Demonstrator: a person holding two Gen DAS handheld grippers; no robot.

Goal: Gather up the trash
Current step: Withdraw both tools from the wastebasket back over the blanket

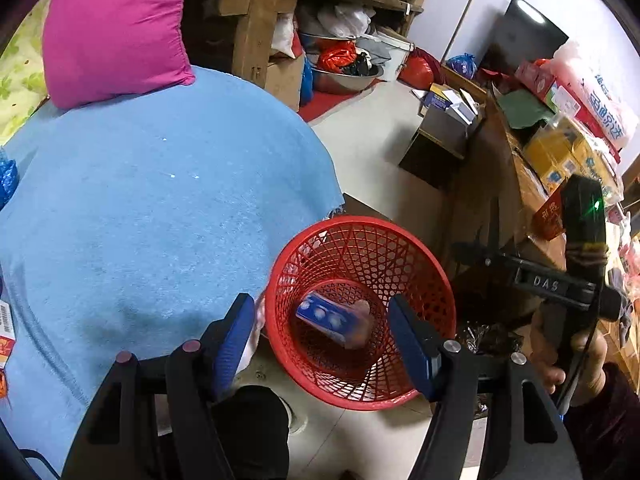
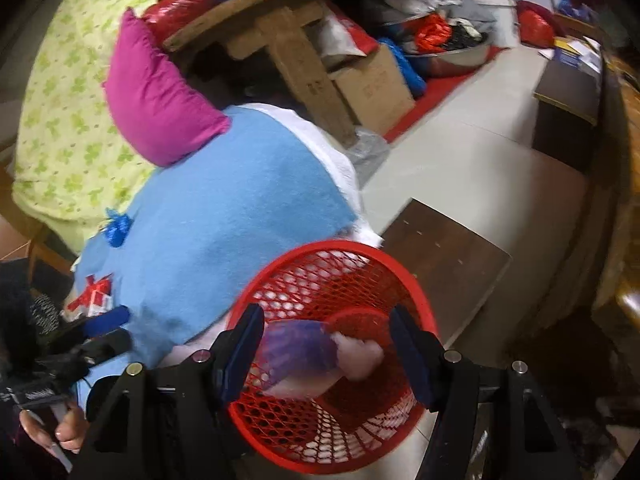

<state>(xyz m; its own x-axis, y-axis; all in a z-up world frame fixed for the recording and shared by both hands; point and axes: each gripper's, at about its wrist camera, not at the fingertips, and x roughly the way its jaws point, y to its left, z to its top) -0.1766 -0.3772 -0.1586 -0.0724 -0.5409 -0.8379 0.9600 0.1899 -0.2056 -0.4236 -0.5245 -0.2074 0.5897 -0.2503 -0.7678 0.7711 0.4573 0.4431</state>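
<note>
Red mesh basket: seen from above in both wrist views, standing on the pale floor just beside the edge of a blue cloth.

Left wrist view only: a blue-and-white packet is shown sharply, lying at the bottom of the basket with a pinkish crumpled piece against its right end. The right gripper's black body is seen at the right edge, held by a hand in a dark sleeve, beside a cluttered wooden counter.

Right wrist view only: a blurred bluish-purple wrapper with a pale pink piece is shown inside the basket's rim, between the right gripper's fingers; whether it is falling or at rest cannot be told. A red-and-white carton and a blue scrap are seen lying on the blue cloth, and the left gripper's blue finger enters at lower left, above a hand.

Left gripper: jaws held apart, nothing pressed between the pads; it is aimed steeply down over the basket's near left rim, the packet lying beyond and between its fingers.

Right gripper: jaws likewise parted and gripping nothing, tilted down over the basket's mouth.

A magenta cushion is seen on the far end of the cloth in both views.
</note>
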